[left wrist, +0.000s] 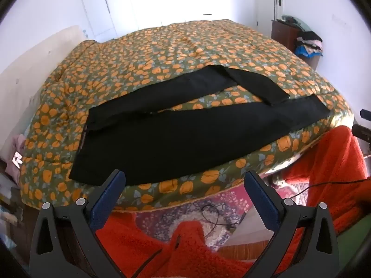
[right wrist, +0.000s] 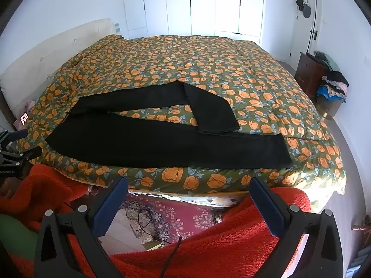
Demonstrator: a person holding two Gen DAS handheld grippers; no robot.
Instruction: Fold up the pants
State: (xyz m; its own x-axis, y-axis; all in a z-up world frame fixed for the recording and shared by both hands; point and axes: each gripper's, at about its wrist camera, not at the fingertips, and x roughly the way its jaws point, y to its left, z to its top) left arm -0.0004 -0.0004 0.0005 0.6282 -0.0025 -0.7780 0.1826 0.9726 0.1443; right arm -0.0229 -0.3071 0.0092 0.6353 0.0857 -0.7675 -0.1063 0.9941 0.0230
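Observation:
Black pants [left wrist: 185,134] lie spread across the near part of a bed with a green and orange flowered quilt [left wrist: 162,53]. The waist is at the left, the near leg runs straight to the right, and the far leg is bent back over itself at its end. In the right wrist view the same pants [right wrist: 162,143] lie ahead, the folded-over leg end near the middle. My left gripper [left wrist: 184,178] hangs open before the bed's near edge, nothing between its blue pads. My right gripper [right wrist: 187,185] is open too, off the bed, empty.
A red fleece sleeve [left wrist: 336,173] and red fleece [right wrist: 231,243] fill the foreground. A patterned rug [right wrist: 180,213] with a black cable lies below. A dark wooden cabinet [right wrist: 310,71] with piled clothes stands at the right. White wardrobe doors [right wrist: 192,4] are behind the bed.

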